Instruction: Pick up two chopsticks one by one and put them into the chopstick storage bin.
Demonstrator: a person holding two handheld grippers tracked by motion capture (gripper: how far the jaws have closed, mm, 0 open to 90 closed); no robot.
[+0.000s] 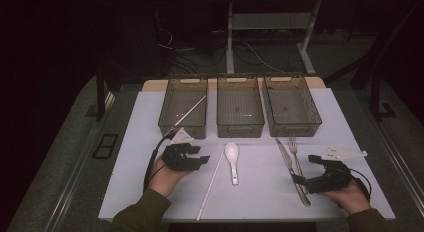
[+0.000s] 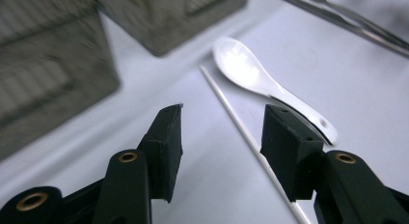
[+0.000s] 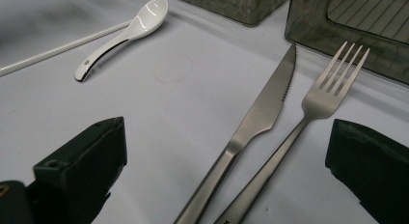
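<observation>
Both claws (image 1: 200, 156) (image 1: 305, 169) gape above cutlery; one chopstick (image 1: 192, 110) lies in the left bin (image 1: 165, 112).

In the right gripper view, the handles of the steel serrated knife (image 3: 260, 118) and the steel four-tined fork (image 3: 333, 84) are cut off by the bottom edge. In the left gripper view, the grey mesh trays (image 2: 53, 79) are blurred, and the thin white chopstick (image 2: 241, 125) passes behind the right jaw pad.
</observation>
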